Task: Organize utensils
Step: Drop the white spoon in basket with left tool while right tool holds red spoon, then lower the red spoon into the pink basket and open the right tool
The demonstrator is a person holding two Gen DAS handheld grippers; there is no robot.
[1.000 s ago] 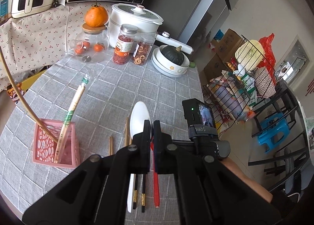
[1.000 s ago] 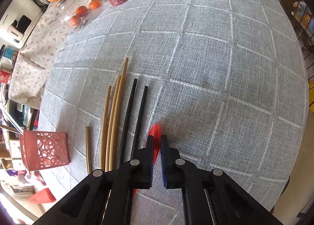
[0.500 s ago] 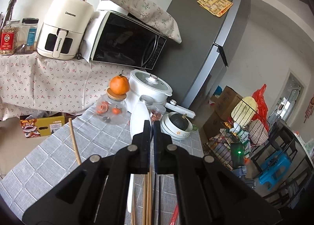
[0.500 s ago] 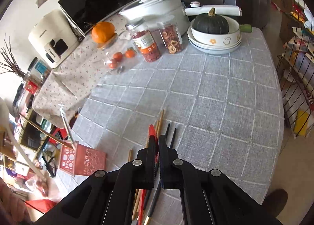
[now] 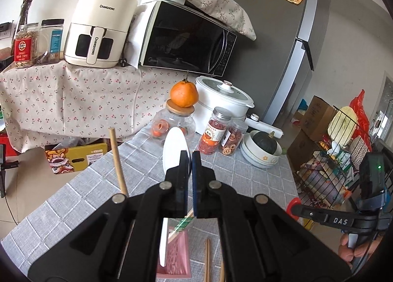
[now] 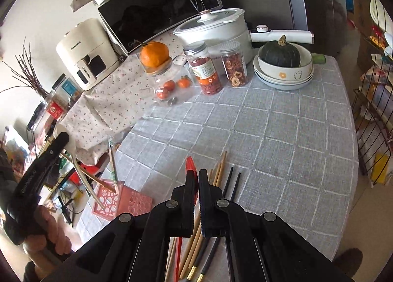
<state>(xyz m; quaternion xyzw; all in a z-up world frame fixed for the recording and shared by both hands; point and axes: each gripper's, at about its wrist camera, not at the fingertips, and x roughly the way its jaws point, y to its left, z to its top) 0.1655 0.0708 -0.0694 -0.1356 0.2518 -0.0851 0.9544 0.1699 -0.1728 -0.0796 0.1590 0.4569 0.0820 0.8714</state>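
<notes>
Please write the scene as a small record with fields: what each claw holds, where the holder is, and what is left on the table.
left claw: left claw shut on the white spoon, lifted above the table
right claw: right claw shut on the red spoon, bowl end pointing forward
holder: pink basket near the table's left edge, with long wooden sticks leaning in it
left on table: wooden chopsticks and black chopsticks lying side by side on the grey cloth
table's far end: jars, orange, white pot, bowl with squash
</notes>
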